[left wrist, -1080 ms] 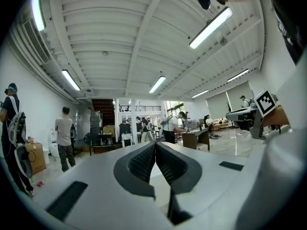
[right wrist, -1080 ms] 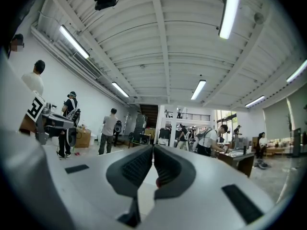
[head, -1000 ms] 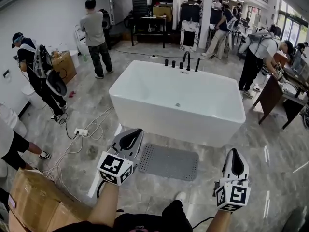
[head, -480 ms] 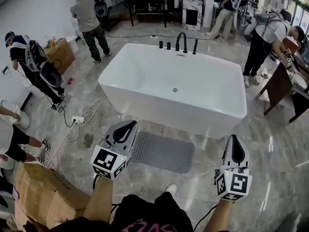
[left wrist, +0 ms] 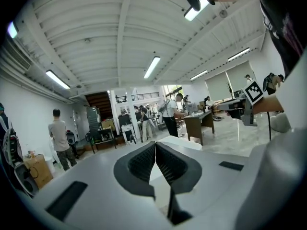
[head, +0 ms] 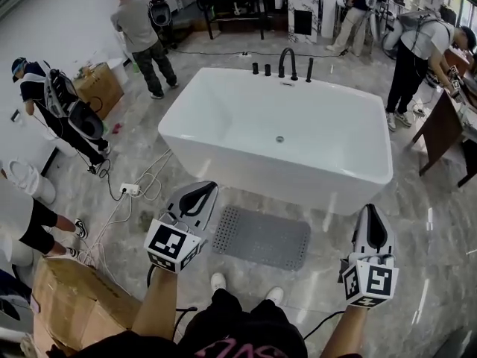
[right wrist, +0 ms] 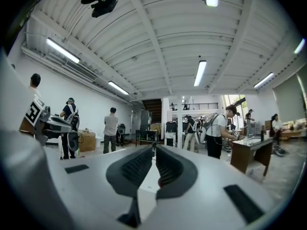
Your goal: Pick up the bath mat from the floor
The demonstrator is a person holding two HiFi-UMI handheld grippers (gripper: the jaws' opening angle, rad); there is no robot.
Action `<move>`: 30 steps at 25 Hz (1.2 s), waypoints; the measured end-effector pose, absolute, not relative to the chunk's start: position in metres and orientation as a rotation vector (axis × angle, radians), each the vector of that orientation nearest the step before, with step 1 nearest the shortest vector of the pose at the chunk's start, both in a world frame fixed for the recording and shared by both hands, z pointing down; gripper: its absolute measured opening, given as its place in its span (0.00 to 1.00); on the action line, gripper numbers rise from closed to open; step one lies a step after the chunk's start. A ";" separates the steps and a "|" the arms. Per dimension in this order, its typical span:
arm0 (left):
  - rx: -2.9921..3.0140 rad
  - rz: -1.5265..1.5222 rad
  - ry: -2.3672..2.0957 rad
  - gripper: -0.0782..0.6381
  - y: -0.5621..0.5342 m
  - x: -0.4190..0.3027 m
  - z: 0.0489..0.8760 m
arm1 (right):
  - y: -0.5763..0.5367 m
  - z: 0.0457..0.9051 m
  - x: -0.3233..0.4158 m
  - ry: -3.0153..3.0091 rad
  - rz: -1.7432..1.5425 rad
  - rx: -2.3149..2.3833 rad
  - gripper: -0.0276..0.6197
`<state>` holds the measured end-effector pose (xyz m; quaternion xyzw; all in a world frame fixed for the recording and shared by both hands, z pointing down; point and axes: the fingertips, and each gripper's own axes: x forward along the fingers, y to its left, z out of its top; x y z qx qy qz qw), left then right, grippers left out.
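Approach step: bath mat (head: 261,237) flat on floor (head: 425,230), just in front of bathtub (head: 223,159), not yet gripped.
Left tool (head: 201,194) and right tool (head: 371,216) closed, empty, raised near bathtub's front; next: lower, open, pinch mat edge.

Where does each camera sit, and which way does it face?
Head view: on the head, steeply down at bath mat and bathtub; forearms, left hand-held gripper, right hand-held gripper show.
Left gripper view: on the left one, facing horizontally forward; its shut jaws show.
Right gripper view: likewise, on the right one.
All three share the grey-shirted person.
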<state>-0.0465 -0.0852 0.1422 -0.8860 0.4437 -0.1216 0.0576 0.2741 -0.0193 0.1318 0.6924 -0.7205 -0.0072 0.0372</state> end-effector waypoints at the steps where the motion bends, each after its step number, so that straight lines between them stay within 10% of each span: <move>1: -2.683 -0.366 1.349 0.12 -0.090 -0.050 0.141 | -0.022 0.132 0.271 -2.205 -0.025 2.121 0.08; 30: -2.843 -0.536 1.492 0.12 -0.191 -0.120 0.501 | -0.106 0.469 0.227 -2.005 0.165 1.969 0.16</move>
